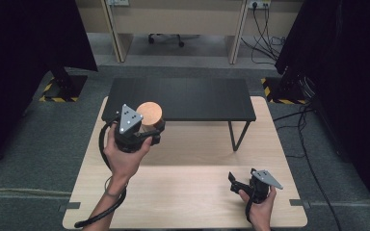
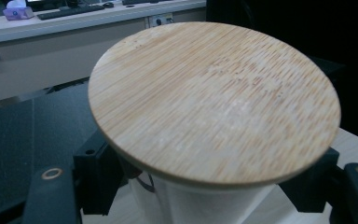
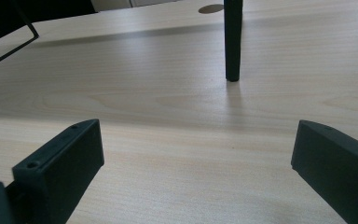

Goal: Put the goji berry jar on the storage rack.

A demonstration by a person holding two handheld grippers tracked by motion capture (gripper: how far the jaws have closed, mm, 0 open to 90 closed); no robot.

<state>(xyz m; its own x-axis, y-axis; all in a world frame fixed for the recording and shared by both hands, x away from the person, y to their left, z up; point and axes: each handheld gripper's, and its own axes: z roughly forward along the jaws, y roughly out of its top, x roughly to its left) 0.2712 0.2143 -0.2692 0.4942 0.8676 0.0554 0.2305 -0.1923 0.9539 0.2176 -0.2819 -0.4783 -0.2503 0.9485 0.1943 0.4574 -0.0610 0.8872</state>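
A white container [image 2: 200,205] with a round bamboo lid [image 2: 214,102] sits between the jaws of my left gripper [image 2: 200,198], which is shut on its body just under the lid. From above, the lid [image 1: 149,113] overlaps the front left edge of a low black shelf [image 1: 183,98], and the left gripper [image 1: 151,129] is held in a hand right below it. The container's base is hidden. My right gripper [image 1: 234,184] rests near the table's front right, open with nothing between its jaws [image 3: 196,172].
The black shelf stands on thin legs [image 3: 233,42] over the back half of a light wooden table [image 1: 188,197]. Black stands with hazard-striped bases [image 1: 60,89] flank the table on the floor. Cables [image 1: 303,144] trail at the right.
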